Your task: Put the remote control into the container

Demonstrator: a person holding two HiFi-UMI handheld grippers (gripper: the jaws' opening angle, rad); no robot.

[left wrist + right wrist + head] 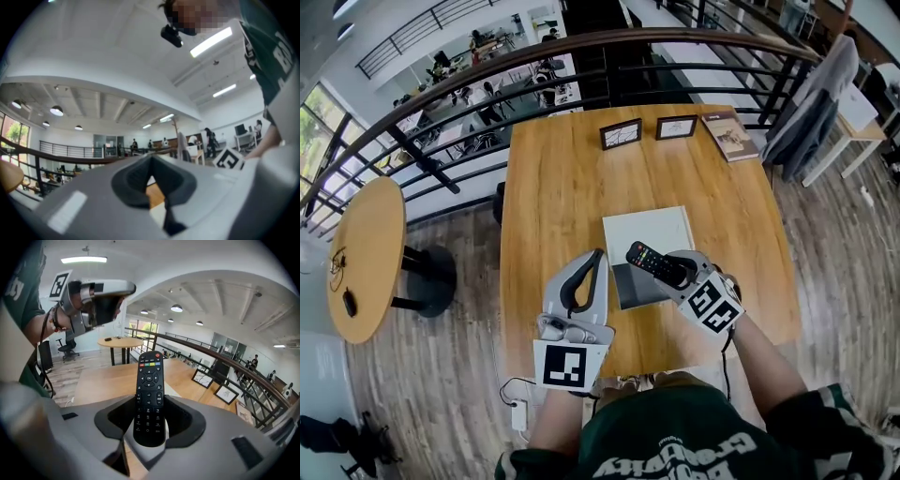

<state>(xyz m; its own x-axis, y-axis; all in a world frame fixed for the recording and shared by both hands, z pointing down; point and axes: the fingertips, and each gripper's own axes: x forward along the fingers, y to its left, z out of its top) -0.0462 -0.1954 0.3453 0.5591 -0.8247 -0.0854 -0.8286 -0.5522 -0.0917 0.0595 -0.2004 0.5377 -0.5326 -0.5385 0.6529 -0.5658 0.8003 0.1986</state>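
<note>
The person's forearms are cut off by the lower frame edge in the head view, and the green shirt hides the desk's near edge. At 6 o'clock, the left gripper [598,255] rests with its jaws closed tip to tip and nothing between them. Its own view is mostly filled by its grey body. Only a sliver of wood and something white shows through the gap behind the tips [151,157].

Just beside it, toward 3 o'clock, the right gripper [675,271] is clamped on the remote control [649,260]. The jaws press its two long sides, partly spread to its width. In the right gripper view, the remote control [149,394] stands buttons up between the right gripper's [149,417] jaws. Its near end is sunk in the jaw cradle and its far end points away.

From the head view, the remote points toward 10 o'clock. It hangs over the near part of the container [647,230], a flat white piece with a grey near section partly covered by the right gripper. Whether remote and container touch is hard to tell.

Farther along the desk [553,178], at 12 o'clock, stand two picture frames [621,133]. A book [730,135] lies at 1 o'clock.
</note>
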